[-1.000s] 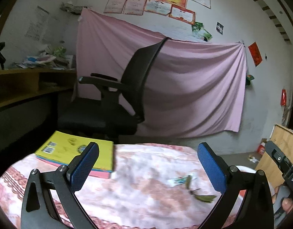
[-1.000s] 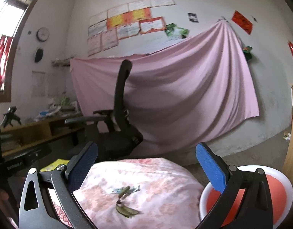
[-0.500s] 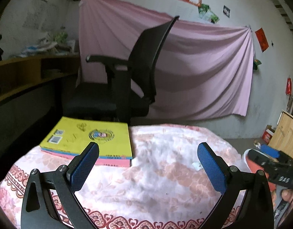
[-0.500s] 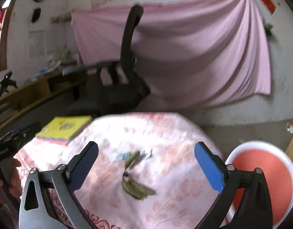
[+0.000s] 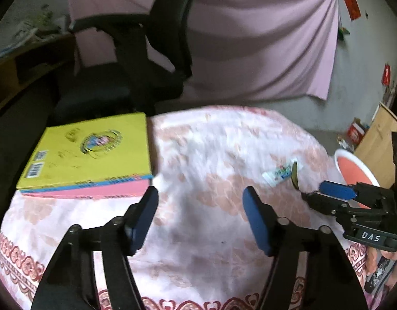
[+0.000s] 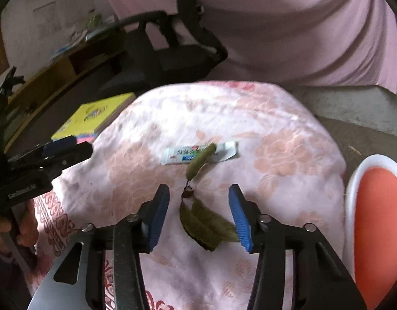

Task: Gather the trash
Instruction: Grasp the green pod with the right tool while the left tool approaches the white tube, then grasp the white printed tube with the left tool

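Note:
A sprig of dry green leaves (image 6: 206,223) lies on the pink floral tablecloth (image 6: 276,160), its upper leaf (image 6: 199,164) resting across a white and blue wrapper (image 6: 198,152). My right gripper (image 6: 199,211) hangs just above the cloth with the lower leaves between its blue pads; its jaws are closing, and the pads stand clear of the leaves. My left gripper (image 5: 201,217) hovers over bare cloth beside the book, its jaws closing on nothing. In the left wrist view the wrapper (image 5: 279,174) and a leaf (image 5: 294,175) lie to the right, with the right gripper (image 5: 327,193) by them.
A yellow book on a pink one (image 5: 89,155) lies at the table's left. A round red bin with a white rim (image 6: 374,219) stands on the floor at the right. A black office chair (image 5: 151,51) stands behind the table before a pink hanging sheet.
Both grippers have tipped downward and sunk toward the table. Both sets of jaws have narrowed from wide open. The right gripper now straddles the leaves.

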